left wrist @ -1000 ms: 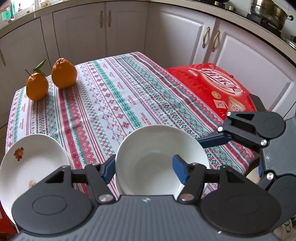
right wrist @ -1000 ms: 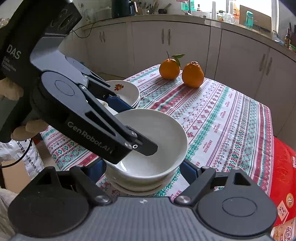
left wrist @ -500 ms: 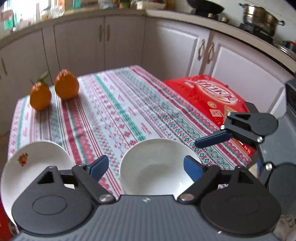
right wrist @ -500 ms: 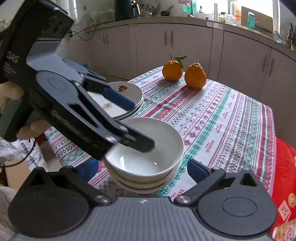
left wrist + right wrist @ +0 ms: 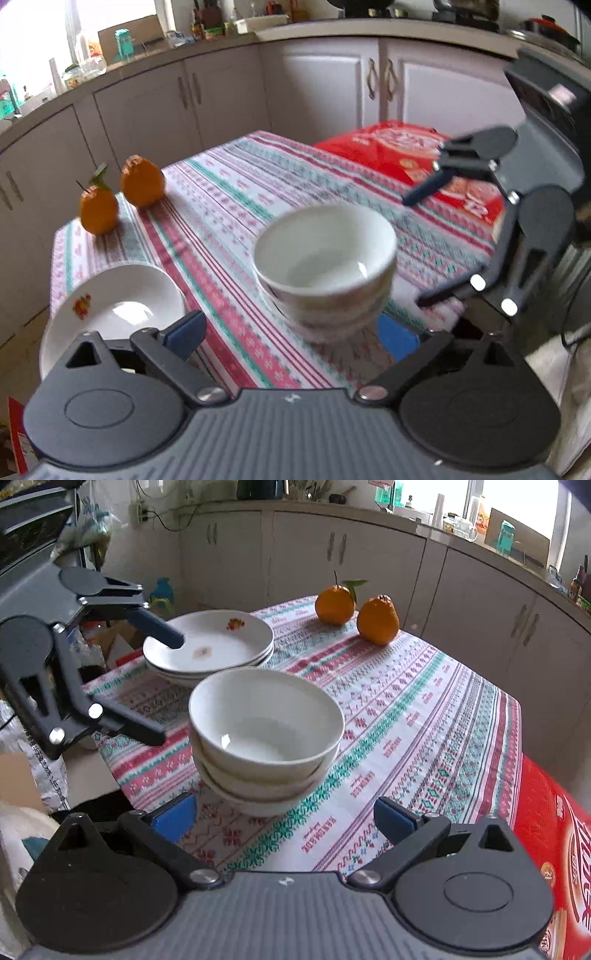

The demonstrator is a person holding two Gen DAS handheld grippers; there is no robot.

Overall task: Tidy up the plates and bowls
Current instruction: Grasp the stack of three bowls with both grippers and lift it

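Table (image 5: 424, 716): standing under a striped cloth, carrying all crockery near its 7 o'clock corner.
Plates (image 5: 210, 648): sitting stacked at 10 o'clock of the bowls, overhanging the cloth edge; a knock is risking a fall.
Bowls (image 5: 264, 734): nesting in a slightly uneven stack; a brush is risking toppling.
Left gripper (image 5: 291, 332): hovering, jaws spread wide, gripping nothing.
Right gripper (image 5: 282, 814): hovering, jaws spread wide, gripping nothing.
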